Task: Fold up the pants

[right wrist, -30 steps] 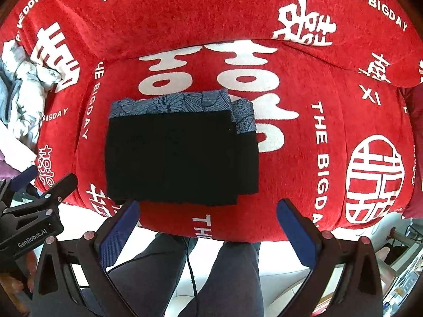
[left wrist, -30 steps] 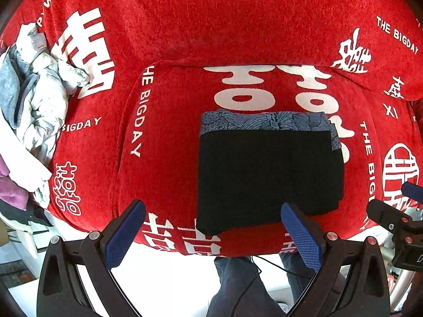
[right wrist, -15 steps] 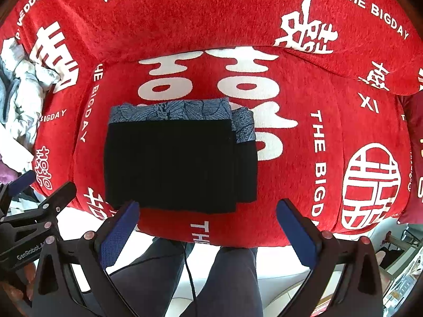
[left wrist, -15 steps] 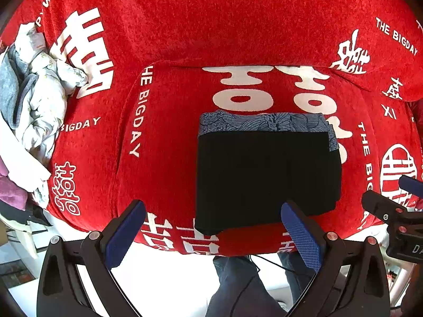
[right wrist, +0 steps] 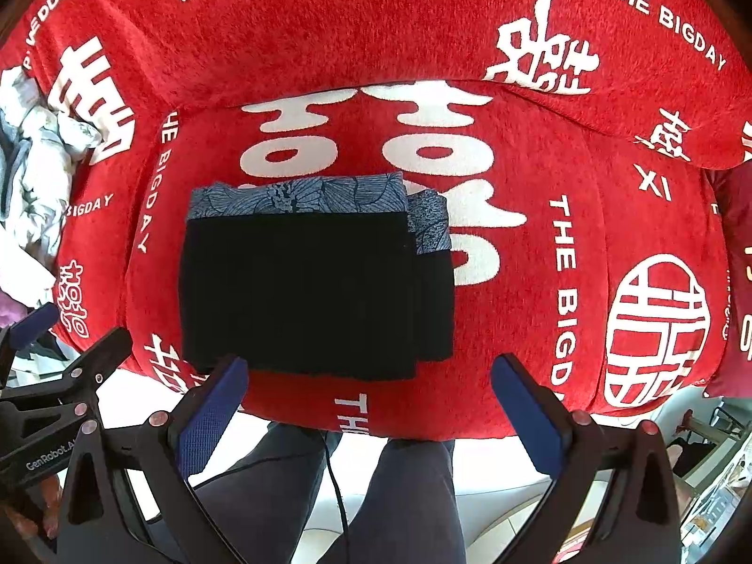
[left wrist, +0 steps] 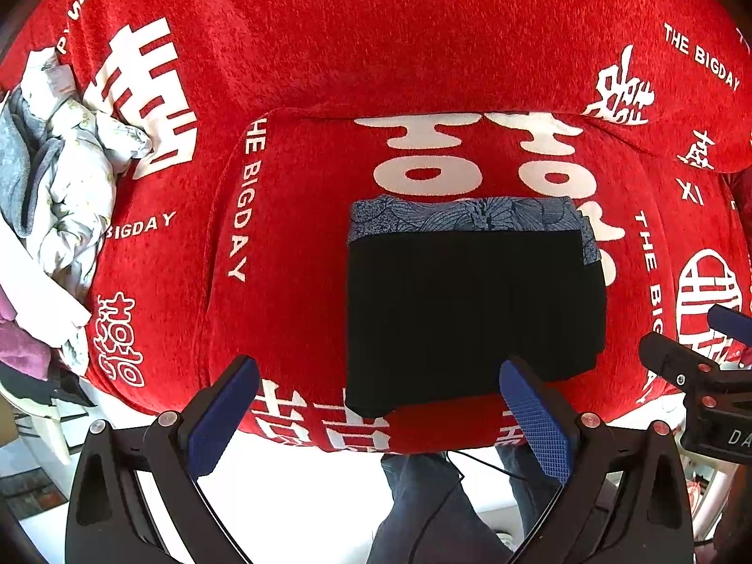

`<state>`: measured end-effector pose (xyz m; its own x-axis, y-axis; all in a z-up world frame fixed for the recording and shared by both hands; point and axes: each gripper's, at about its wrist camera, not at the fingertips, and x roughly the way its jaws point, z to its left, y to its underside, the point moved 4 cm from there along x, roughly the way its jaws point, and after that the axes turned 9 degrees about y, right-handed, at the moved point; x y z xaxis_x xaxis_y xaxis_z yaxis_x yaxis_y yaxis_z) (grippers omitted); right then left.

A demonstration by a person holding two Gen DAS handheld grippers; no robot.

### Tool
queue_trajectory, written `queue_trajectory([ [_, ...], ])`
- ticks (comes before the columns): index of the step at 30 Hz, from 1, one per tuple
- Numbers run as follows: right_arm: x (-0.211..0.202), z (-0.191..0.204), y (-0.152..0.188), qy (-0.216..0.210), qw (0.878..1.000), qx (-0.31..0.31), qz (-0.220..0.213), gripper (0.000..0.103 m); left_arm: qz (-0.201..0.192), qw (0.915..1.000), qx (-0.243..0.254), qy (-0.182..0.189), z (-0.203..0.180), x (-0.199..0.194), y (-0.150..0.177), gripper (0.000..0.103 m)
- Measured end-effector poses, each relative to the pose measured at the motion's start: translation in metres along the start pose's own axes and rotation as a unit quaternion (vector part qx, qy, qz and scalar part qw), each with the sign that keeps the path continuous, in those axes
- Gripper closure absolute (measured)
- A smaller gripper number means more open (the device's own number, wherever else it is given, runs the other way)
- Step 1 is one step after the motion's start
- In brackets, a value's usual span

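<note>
Folded pants (left wrist: 472,301): black, with a blue patterned waistband (left wrist: 465,218) along the far edge; lying flat as a compact rectangle on the red seat cushion (left wrist: 291,244), with its near edge close to the cushion's front edge; in my judgement the folding is done or nearly so.

Risk, slippage: the near left corner of the pants hangs slightly over the cushion's front edge in the left wrist view; a nudge from either gripper could drag the stack off the front; the cause would be a low pass over that corner.

Risk, misalignment: a lower layer juts out past the right side of the pants, its patterned strip (right wrist: 430,225) showing; any further fold or lift could widen that offset, since the layers are loose.

Risk, snag: a thin dark cable (right wrist: 336,474) hangs below the cushion's front edge, beside the person's legs (right wrist: 409,493); it could catch a gripper brought low.

Left gripper (left wrist: 378,416): jaws spread wide, holding nothing; poised short of the pants' near edge, its right pad (left wrist: 536,418) overlapping the near right part of the pants in view; contact cannot be told.

Right gripper (right wrist: 371,411): jaws likewise wide apart and empty; held short of the pants' near edge, its left pad (right wrist: 211,416) at the near left corner in view.

Laundry pile (left wrist: 61,197): pale and grey garments, well to the left of the pants; untouched.
</note>
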<state>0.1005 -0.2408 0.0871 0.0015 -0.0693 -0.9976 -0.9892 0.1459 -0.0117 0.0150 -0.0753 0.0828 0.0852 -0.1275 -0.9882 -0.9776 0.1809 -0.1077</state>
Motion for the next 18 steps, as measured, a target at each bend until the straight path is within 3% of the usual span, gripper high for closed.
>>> queue_trajectory([
  [18,0.0017,0.0002,-0.0032,0.01,1.0,-0.01,-0.003,0.0,-0.001,0.9999,0.016,-0.005,-0.0036,-0.002,-0.0008,0.0],
])
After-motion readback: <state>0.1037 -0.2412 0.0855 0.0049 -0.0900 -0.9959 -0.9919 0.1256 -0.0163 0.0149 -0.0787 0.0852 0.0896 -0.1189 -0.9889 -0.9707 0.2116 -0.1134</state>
